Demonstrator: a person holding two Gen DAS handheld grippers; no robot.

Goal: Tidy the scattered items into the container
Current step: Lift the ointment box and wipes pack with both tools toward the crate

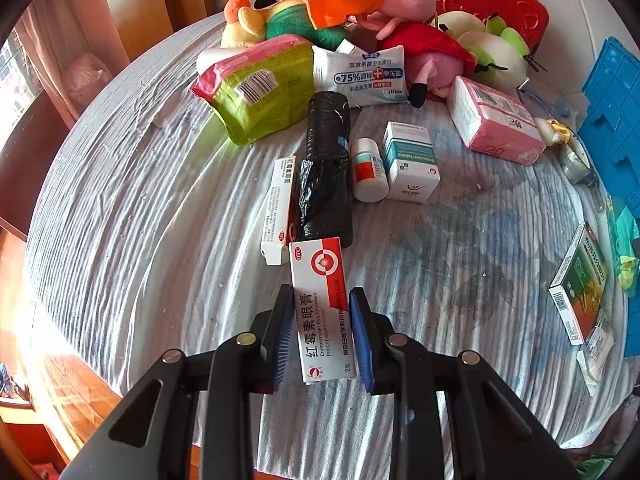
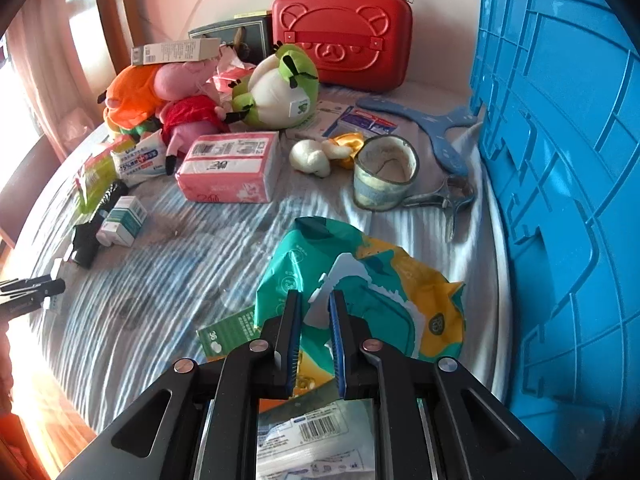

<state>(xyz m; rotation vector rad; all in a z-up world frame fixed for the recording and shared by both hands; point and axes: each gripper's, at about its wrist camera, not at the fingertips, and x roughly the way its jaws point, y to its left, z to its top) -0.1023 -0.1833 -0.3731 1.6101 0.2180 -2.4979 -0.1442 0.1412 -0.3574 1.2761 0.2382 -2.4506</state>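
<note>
Clamped in my left gripper [image 1: 322, 320] is the ointment box [image 1: 322, 308], pads squeezing its long sides, lifted just clear of the bedspread [image 1: 160, 240]. My right gripper [image 2: 314, 330] is pinched together on the teal wipes pack [image 2: 360, 280]; only a fold of its soft wrapper sits between the pads, I think, though my own jaws hide the contact. Under it lie a green carton [image 2: 230, 332] and a barcoded sachet [image 2: 316, 428].

Risk on the right: the film could slip or tear and the pack sag, dragging that carton along. Risk on the left: the box is held low and stands tall above the pads, so a quick swing could pivot it out.

Further out in the left view, a black bag roll [image 1: 326, 168] lies beside a second ointment box [image 1: 280, 208], then a pill bottle [image 1: 368, 170] and a white carton [image 1: 410, 162]. The blue crate [image 2: 560, 180], where all this goes, stands right beside the wipes on my right.

Beyond: a cup [image 2: 384, 172], pink tissue pack [image 2: 232, 166], plush toys [image 2: 276, 88], a red case [image 2: 342, 28] against the padded headboard. Surface is a rumpled, striped bedspread; curtains and wooden trim to the left.
</note>
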